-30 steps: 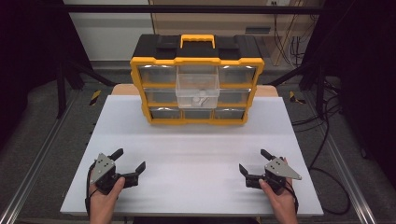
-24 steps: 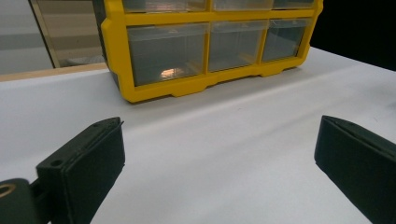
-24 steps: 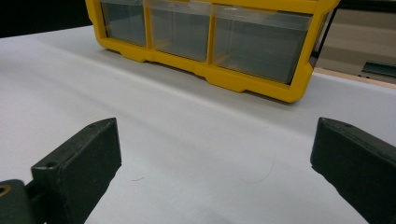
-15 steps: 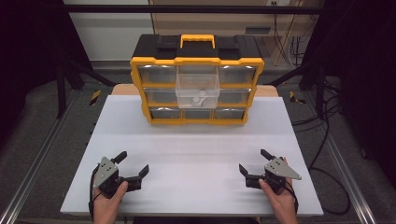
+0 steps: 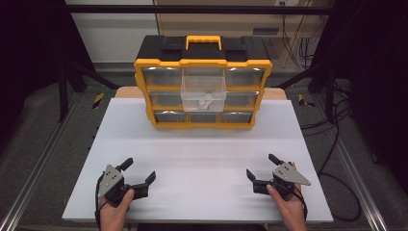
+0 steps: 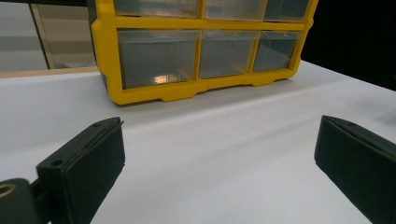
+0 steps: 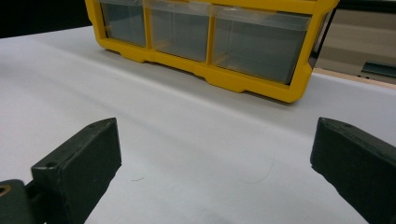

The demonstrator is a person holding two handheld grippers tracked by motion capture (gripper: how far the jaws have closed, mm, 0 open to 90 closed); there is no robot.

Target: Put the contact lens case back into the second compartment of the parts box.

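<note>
Drawer cabinet (image 5: 203, 91) well beyond left gripper (image 5: 138, 173)

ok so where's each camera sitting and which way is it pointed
High view: above the person's side, facing forward and down on the white table; shows both hands, left gripper, right gripper, organizer.
Left gripper view: low on the left gripper, facing the organizer; its open jaws show.
Right gripper view: low on the right gripper, likewise.
Both gripper views share the organizer's bottom drawer row.
</note>
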